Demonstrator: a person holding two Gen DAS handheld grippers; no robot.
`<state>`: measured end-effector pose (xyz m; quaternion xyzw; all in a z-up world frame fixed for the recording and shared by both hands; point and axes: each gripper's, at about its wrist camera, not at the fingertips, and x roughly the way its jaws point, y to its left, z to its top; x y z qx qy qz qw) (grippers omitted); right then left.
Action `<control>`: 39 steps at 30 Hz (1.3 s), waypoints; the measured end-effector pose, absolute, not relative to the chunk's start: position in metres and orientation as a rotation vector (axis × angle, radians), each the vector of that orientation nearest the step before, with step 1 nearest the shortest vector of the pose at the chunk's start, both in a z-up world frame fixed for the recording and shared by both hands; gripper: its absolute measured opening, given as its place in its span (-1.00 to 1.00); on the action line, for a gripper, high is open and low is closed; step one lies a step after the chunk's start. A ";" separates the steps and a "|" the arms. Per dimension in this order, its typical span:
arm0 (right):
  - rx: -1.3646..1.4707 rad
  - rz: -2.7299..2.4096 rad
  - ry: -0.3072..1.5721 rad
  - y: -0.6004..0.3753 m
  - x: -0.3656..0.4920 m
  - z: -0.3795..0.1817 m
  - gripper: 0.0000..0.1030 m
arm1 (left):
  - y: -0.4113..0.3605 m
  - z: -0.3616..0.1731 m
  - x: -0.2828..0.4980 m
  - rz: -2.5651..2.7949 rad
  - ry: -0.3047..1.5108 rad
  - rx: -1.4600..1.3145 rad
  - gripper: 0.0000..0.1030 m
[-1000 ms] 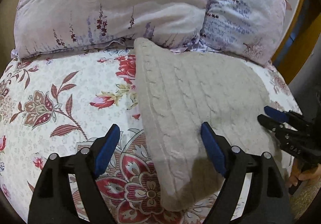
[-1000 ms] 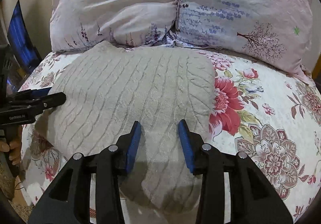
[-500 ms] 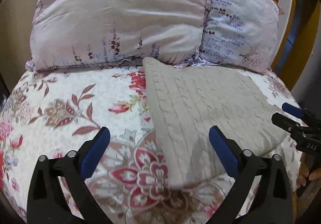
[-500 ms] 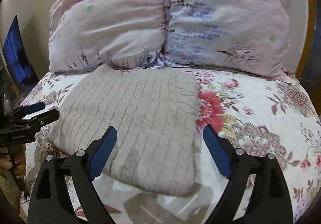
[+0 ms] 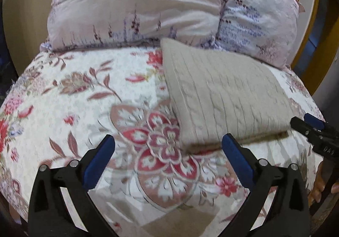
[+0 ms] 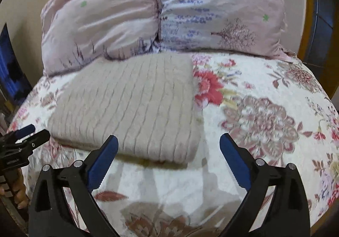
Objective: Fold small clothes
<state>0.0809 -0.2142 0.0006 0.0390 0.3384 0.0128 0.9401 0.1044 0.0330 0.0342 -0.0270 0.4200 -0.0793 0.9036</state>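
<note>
Sweater (image 6: 131,105), folded, lies on the floral bed (image 6: 264,109), touching the pillows (image 6: 169,10). Left gripper (image 5: 168,150) and right gripper (image 6: 168,145) hover just before its near edge, jaws wide, holding nothing.

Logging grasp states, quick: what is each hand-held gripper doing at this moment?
Left hand-held gripper: open, holding nothing.
Right hand-held gripper: open, holding nothing; the folded beige knit lies free on the bed.
</note>
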 end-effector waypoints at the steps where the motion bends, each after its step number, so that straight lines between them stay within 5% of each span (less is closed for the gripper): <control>1: 0.076 0.029 0.702 -0.212 0.080 -0.003 0.91 | 0.031 0.031 0.103 -0.163 0.883 -0.050 0.96; 39: 0.027 -0.046 0.830 -0.194 0.084 -0.035 0.97 | 0.001 0.005 0.106 -0.112 1.004 0.079 0.97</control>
